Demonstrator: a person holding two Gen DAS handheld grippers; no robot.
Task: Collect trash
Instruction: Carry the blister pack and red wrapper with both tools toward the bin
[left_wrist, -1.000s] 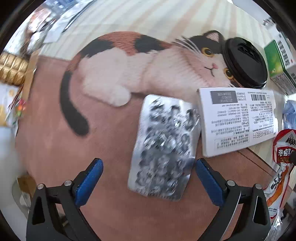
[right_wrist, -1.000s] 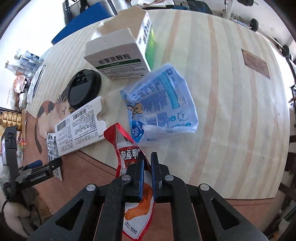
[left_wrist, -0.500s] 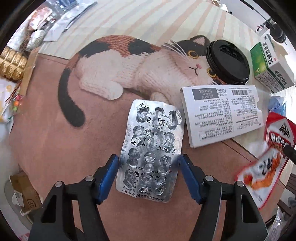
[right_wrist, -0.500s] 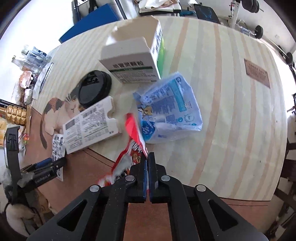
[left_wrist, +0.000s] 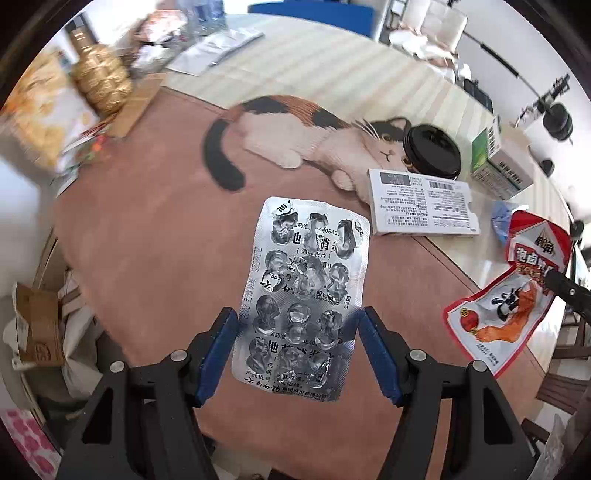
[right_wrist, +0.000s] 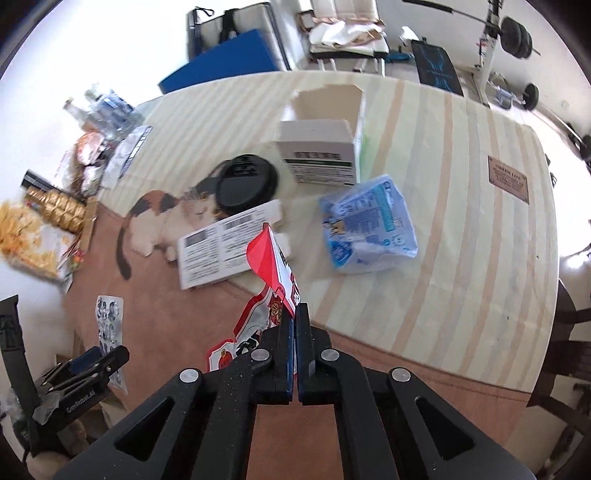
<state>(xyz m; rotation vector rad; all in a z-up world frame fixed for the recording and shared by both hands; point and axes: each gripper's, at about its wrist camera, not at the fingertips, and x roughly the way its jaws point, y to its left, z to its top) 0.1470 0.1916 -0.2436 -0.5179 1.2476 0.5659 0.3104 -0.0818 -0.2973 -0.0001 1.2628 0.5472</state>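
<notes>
Blister pack (left_wrist: 303, 299) clamped edgewise in left gripper (left_wrist: 295, 350); red wrapper (right_wrist: 275, 273) pinched by closed right gripper (right_wrist: 295, 350).

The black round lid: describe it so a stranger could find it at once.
Start at the cat picture printed on the table mat. The black round lid lies over the cat's face, between the green-and-white carton and the flat printed medicine box. It alone is round and dark.

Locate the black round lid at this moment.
The black lid lies on the table over the printed cat's face, between the green-and-white box and the flat white carton.
</notes>
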